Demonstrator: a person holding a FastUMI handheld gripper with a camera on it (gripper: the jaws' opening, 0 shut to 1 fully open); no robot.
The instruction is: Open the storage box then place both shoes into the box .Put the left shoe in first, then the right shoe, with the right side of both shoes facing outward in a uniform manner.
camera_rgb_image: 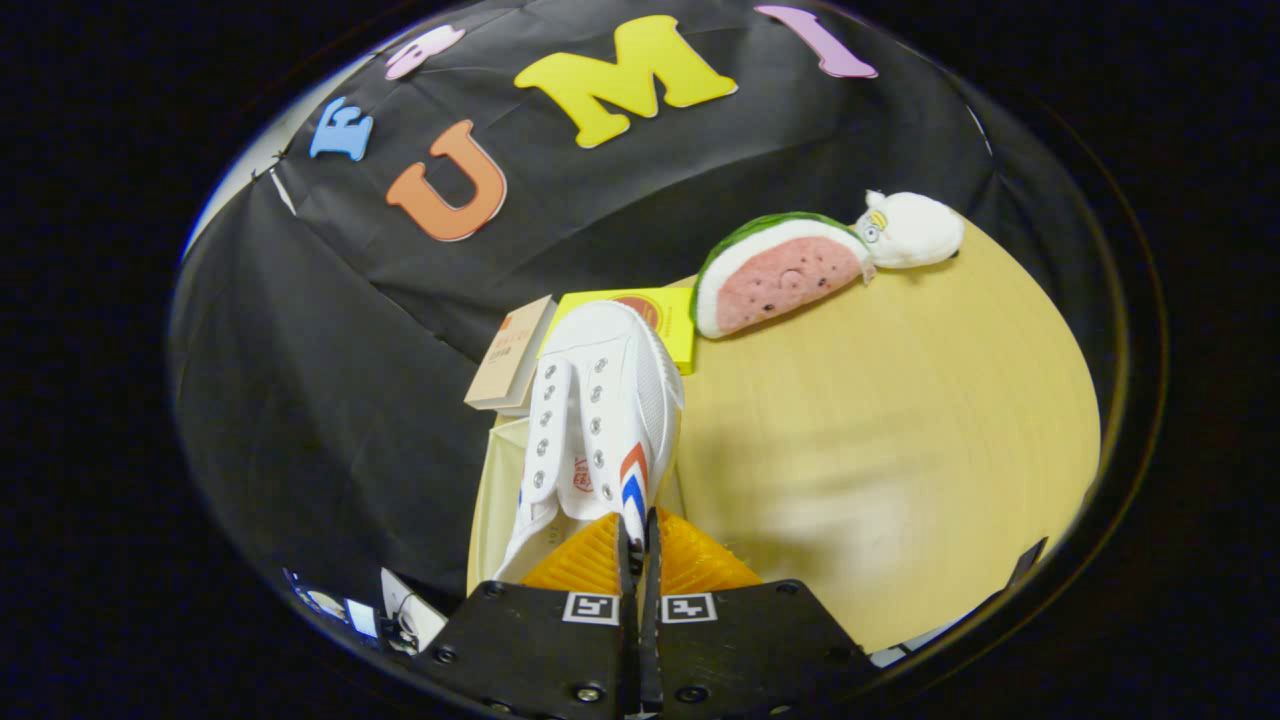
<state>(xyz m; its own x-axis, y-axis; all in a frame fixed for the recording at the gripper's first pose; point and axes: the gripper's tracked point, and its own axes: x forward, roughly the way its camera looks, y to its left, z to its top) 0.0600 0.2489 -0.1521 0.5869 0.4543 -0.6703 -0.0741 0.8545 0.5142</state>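
Shoe held off the table, on its way to the box.
Gripper fingers nearly closed, pinching the white shoe at its heel collar, toe pointing far toward the books. Keep the pinch firm and the shoe level; box location cannot tell. Gripper angled forward over the wooden table.

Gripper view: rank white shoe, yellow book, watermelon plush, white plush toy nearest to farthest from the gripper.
The gripper looks shut on the shoe's side wall.
1. White shoe: between the fingers, toe pointing away.
2. Yellow book: just beyond the shoe's toe, on the table.
3. Watermelon plush: farther, off to the right of the book.
4. White plush toy: farthest, at the watermelon's far right end.
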